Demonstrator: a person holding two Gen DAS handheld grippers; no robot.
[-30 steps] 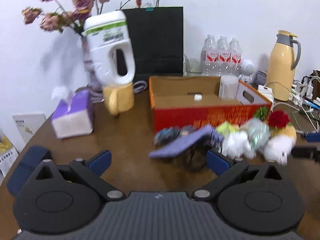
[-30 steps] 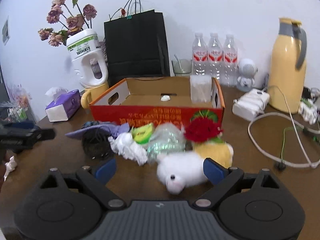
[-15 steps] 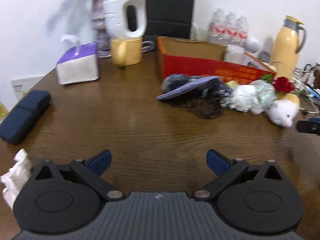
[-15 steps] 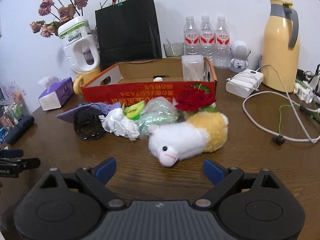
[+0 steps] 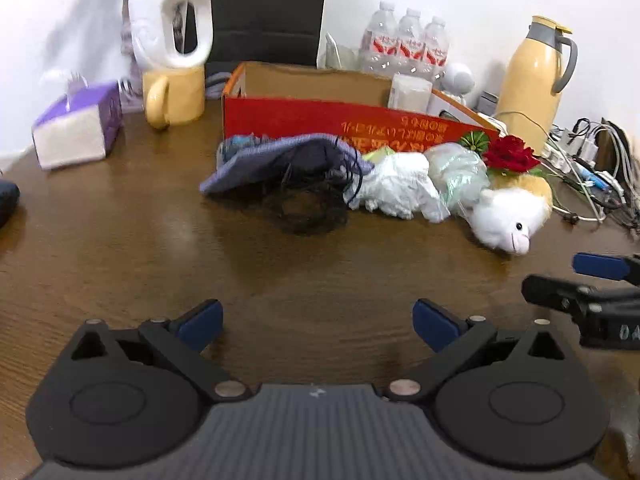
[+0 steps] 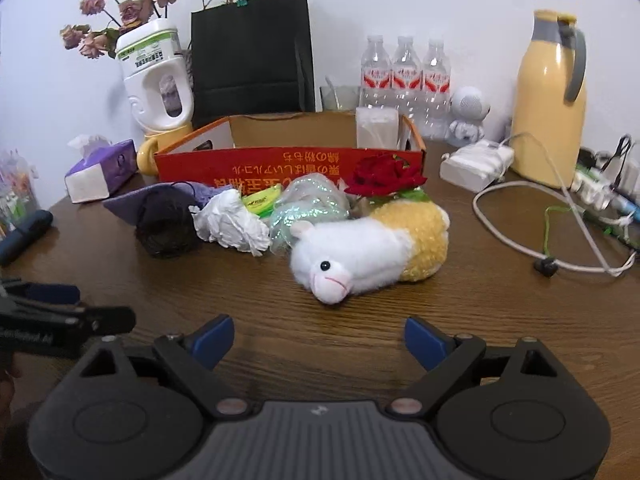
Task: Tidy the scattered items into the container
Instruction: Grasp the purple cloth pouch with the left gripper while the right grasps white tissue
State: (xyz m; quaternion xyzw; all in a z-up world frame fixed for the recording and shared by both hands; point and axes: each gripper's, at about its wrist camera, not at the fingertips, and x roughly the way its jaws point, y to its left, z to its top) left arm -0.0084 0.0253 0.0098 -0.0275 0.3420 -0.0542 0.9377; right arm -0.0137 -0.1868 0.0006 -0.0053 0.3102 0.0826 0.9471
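A red cardboard box [image 6: 288,166] stands open at the back of the brown table. In front of it lies a row of loose items: a purple cloth [image 5: 256,160], a black mesh tangle [image 6: 166,224], crumpled white paper [image 6: 230,222], a shiny plastic wrap [image 6: 308,208], a red rose [image 6: 384,174] and a white-and-yellow plush alpaca [image 6: 352,256]. My right gripper [image 6: 318,332] hovers just short of the plush, its jaws wide and closing slightly, with nothing between them. My left gripper [image 5: 316,314] is open over bare wood, short of the black tangle.
A purple tissue box [image 5: 76,132], a yellow mug [image 5: 176,96] and a white jug stand at the back left. Water bottles [image 6: 404,76], a yellow thermos [image 6: 548,100], a white charger [image 6: 476,164] and cables crowd the back right. A dark blue case [image 6: 24,236] lies at the far left.
Both grippers have sunk toward the table. The right one has come closer to the plush. The left view swung left and back, and the right gripper now shows at its right edge.
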